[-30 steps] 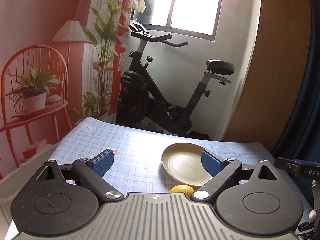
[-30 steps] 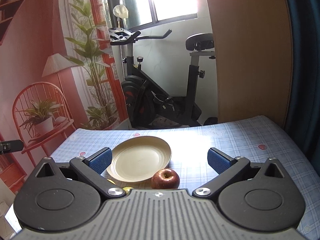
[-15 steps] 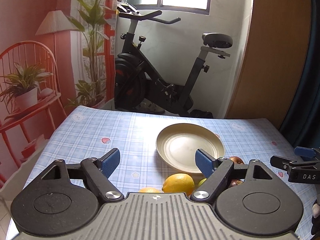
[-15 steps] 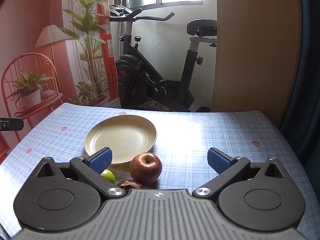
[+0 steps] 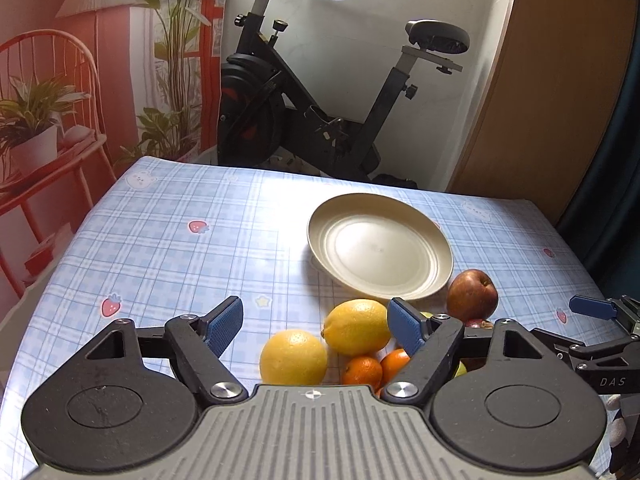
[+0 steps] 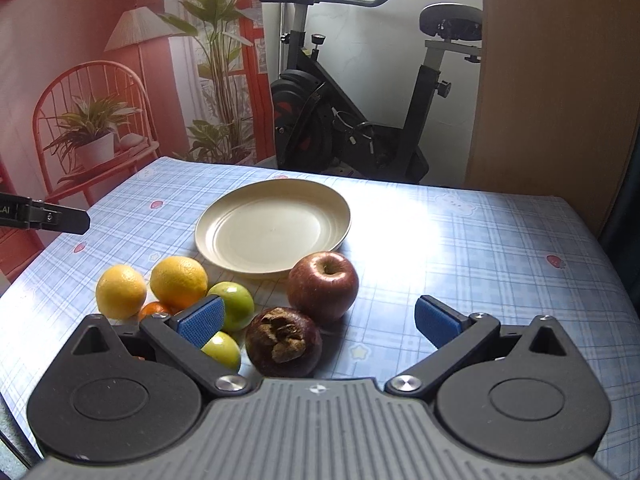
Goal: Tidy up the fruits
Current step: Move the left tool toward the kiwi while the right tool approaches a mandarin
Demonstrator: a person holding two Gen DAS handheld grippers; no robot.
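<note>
A cream plate (image 5: pixel 380 246) (image 6: pixel 272 226) lies empty on the blue checked tablecloth. In front of it is a heap of fruit: two lemons (image 5: pixel 356 326) (image 5: pixel 293 357) (image 6: pixel 179 282) (image 6: pixel 121 291), small oranges (image 5: pixel 362 370), a red apple (image 5: pixel 472 294) (image 6: pixel 323 285), green limes (image 6: pixel 234 305) and a dark mangosteen (image 6: pixel 283 341). My left gripper (image 5: pixel 318 326) is open and empty above the lemons. My right gripper (image 6: pixel 318 320) is open and empty above the mangosteen and apple.
An exercise bike (image 5: pixel 320 92) stands behind the table's far edge. A wooden panel (image 5: pixel 540 100) is at the back right. A red chair with a potted plant (image 6: pixel 92 136) is on the left. The right gripper's tip shows in the left wrist view (image 5: pixel 592 308).
Both grippers have pulled back and tilted down, so more of the fruit heap shows below the plate. Both stay open and empty.
</note>
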